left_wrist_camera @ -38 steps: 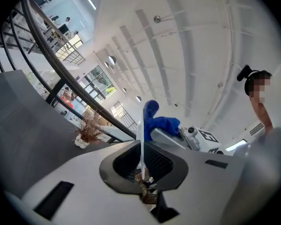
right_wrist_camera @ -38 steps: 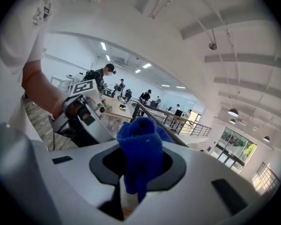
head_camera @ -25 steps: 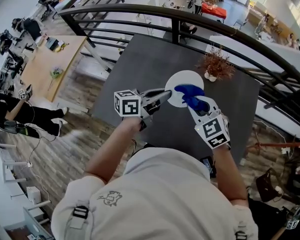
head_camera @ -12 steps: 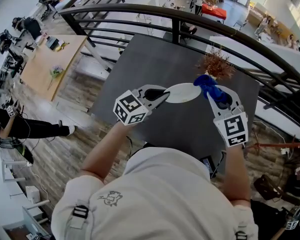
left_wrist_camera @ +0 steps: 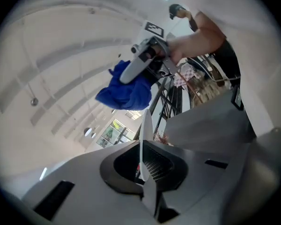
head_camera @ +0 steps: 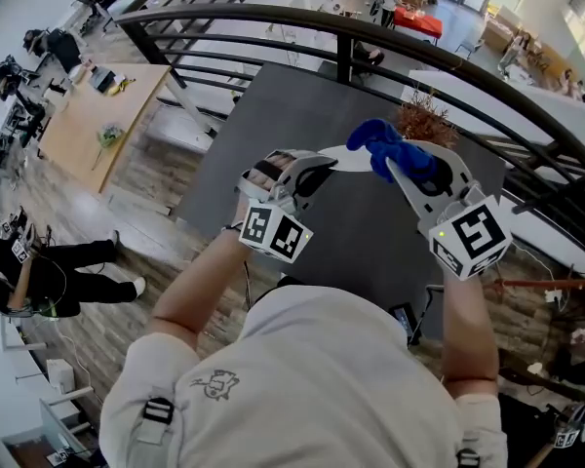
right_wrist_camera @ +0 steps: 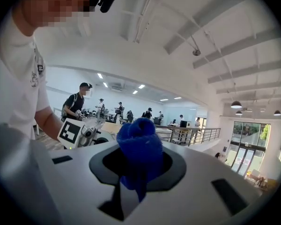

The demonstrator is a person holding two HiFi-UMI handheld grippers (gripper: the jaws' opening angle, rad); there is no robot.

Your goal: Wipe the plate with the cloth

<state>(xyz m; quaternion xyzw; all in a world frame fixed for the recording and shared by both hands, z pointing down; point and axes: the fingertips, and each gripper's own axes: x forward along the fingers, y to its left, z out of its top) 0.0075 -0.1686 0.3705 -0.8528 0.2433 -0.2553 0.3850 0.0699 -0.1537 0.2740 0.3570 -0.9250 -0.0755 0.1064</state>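
My left gripper (head_camera: pixel 317 172) is shut on the rim of a white plate (head_camera: pixel 348 157), held in the air above the dark table and seen nearly edge-on. In the left gripper view the plate (left_wrist_camera: pixel 144 135) stands as a thin vertical edge between the jaws. My right gripper (head_camera: pixel 398 167) is shut on a bunched blue cloth (head_camera: pixel 382 142), raised just right of the plate and close to its far rim. The cloth (right_wrist_camera: pixel 139 149) fills the right gripper's jaws. From the left gripper the cloth (left_wrist_camera: pixel 124 92) hangs above the plate, apart from it.
A dark square table (head_camera: pixel 273 135) lies below both hands. A small pot of dried reddish twigs (head_camera: pixel 424 120) stands at its far right. A black railing (head_camera: pixel 370 29) curves behind the table, with a drop to a lower floor beyond.
Both grippers have risen from the table. The plate has rolled from face-up to nearly edge-on. The cloth has lifted off the plate's face and now sits by its far rim.
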